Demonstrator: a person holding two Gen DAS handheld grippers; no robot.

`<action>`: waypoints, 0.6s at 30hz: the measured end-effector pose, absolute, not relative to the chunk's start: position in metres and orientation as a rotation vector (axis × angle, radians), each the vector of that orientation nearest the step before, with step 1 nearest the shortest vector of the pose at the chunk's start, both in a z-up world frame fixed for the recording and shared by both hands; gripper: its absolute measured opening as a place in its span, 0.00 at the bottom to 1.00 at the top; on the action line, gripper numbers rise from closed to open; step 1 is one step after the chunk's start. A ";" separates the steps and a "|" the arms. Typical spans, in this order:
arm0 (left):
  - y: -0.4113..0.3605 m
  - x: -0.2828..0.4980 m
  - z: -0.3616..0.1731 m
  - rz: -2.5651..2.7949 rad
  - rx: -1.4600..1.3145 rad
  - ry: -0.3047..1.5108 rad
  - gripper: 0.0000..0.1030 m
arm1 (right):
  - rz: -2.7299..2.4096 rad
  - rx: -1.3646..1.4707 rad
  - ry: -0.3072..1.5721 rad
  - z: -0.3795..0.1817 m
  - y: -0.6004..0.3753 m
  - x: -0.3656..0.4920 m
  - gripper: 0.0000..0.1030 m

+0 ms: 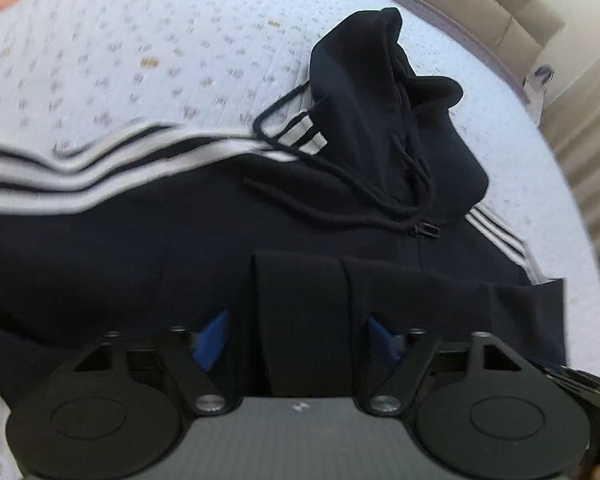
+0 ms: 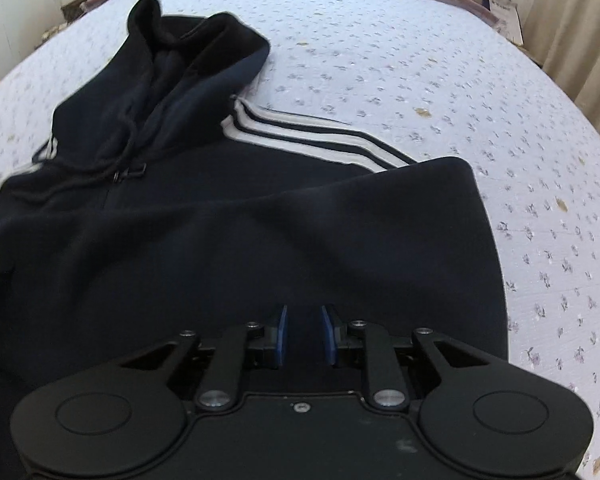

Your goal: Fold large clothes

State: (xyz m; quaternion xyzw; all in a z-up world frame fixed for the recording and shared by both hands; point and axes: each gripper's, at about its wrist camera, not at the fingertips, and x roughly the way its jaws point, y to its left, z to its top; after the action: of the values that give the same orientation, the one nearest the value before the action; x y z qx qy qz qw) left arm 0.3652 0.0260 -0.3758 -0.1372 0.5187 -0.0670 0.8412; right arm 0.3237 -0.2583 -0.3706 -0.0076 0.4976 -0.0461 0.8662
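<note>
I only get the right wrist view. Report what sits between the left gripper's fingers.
Observer: A raised fold of the dark hoodie stands between the pads of the left gripper; I cannot tell whether they pinch it.
Operator: Describe the sleeve on that side.
Observer: The striped sleeve runs out to the left edge, lying on the bedspread.
Operator: Now the drawstring.
Observer: One cord loops off the hoodie onto the bedspread, beside the hood.
</note>
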 end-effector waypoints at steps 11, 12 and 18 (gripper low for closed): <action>0.049 0.340 -0.291 -0.182 -0.272 0.812 0.13 | -0.110 -0.024 0.926 -0.315 -0.247 0.303 0.24; 0.060 0.339 -0.290 -0.144 -0.253 0.804 0.13 | -0.113 -0.018 0.913 -0.312 -0.246 0.302 0.24; 0.093 0.357 -0.363 0.040 -0.077 1.019 0.35 | -0.148 0.013 0.997 -0.349 -0.232 0.314 0.24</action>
State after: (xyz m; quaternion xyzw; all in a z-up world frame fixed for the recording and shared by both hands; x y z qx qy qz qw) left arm 0.3567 0.0933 -0.3631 -0.0367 0.4877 0.0191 0.8720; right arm 0.3144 -0.2321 -0.3487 0.0064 0.4776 -0.0710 0.8757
